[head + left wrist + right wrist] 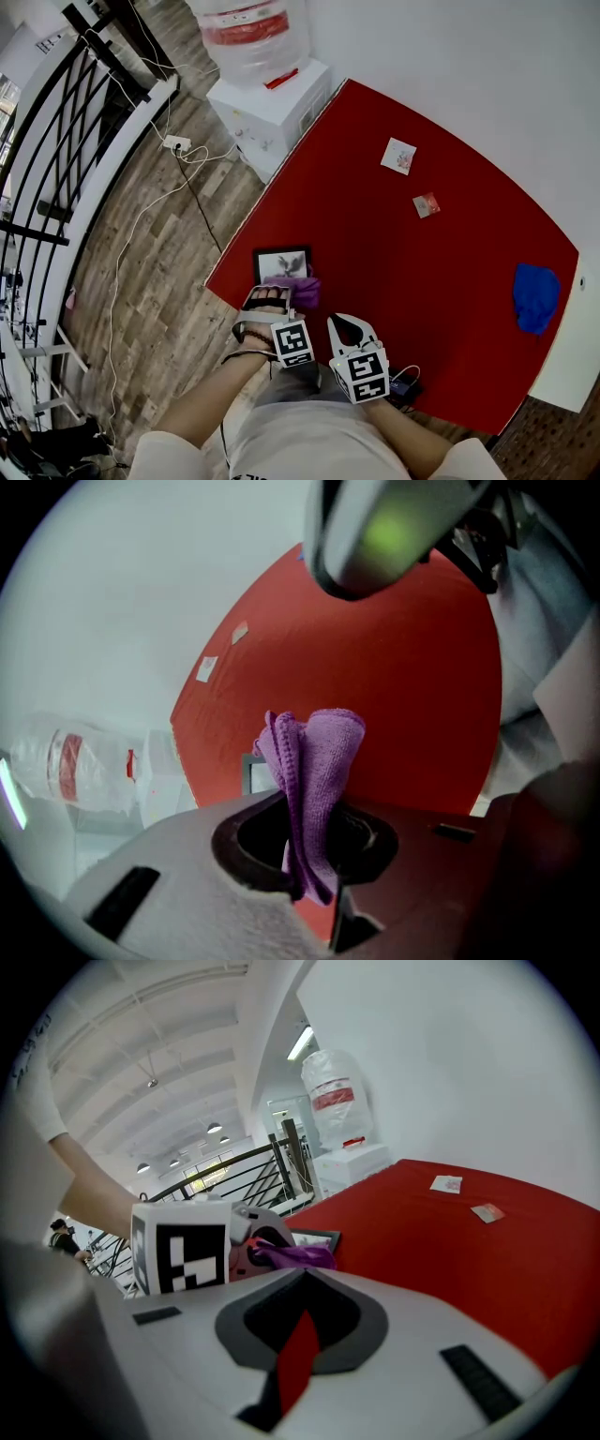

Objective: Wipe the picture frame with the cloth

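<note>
The black picture frame (281, 263) lies flat near the red table's (412, 272) left edge; one corner of the picture frame (251, 773) shows behind the cloth. My left gripper (281, 298) is shut on a folded purple cloth (302, 289), just at the frame's near edge. The cloth (317, 761) stands up out of the left gripper (314, 810). My right gripper (336, 322) hovers beside it to the right, shut with nothing in it. From the right gripper (304, 1273), the cloth (298, 1256) and frame (317, 1238) lie ahead on the left.
A blue cloth (535, 296) lies at the table's right end. Two small cards (398, 156) (426, 204) sit toward the far side by the white wall. A white water dispenser (270, 101) stands off the table's far left corner, with cables (178, 145) on the wood floor.
</note>
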A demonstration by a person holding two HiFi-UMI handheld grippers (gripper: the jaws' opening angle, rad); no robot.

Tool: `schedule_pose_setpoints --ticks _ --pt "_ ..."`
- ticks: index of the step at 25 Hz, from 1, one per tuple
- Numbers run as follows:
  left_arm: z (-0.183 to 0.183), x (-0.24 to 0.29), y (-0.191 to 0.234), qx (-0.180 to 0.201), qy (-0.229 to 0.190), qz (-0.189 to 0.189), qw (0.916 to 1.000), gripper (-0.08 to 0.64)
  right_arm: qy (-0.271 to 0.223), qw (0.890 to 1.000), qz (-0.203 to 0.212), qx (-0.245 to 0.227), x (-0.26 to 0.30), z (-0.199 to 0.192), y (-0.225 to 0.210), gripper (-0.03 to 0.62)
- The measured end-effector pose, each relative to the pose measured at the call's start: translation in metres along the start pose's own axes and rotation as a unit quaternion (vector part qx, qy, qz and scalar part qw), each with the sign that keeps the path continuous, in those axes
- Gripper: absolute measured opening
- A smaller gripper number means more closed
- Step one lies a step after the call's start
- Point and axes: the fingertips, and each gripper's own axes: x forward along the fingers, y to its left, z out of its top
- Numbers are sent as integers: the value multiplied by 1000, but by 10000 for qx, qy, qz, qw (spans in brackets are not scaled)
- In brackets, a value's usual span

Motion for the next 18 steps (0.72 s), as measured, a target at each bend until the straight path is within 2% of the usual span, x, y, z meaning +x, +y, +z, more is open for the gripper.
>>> schedule_pose_setpoints --ticks 2,3,4,5,8,10,13,15,16,18 --pt "-1 -12 9 -805 -334 28 9962 61 -23 10000 0 -44 -1 4 1 3" --pt "-1 -23 15 -1366 -588 35 9889 61 -43 10000 0 -77 0 7 1 3" --pt "-2 -37 21 -1998 -880 57 9759 61 -62 9999 5 -119 0 10 2 3" --pt "-4 -53 25 -2646 -1183 109 9570 61 -69 9998 19 -164 -1 14 2 3" --pt "-16 -105 25 -4241 -1862 444 8852 61 -49 9996 101 -275 -9 22 5 3" --pt "-27 -138 20 -5024 -2038 568 8383 61 -85 9994 151 -302 -17 32 10 3" --pt "-43 -172 15 -5794 -2152 711 7829 61 -178 9993 206 -255 -28 46 21 3" --pt "-55 -185 14 -6121 -2202 974 7533 61 -240 9991 251 -237 -32 55 30 3" --pt "-60 -190 13 -6200 -2201 1113 7449 61 -258 9990 281 -236 -34 58 36 3" --pt "-67 -195 13 -6276 -2194 1252 7364 61 -273 9987 332 -275 -37 61 48 3"
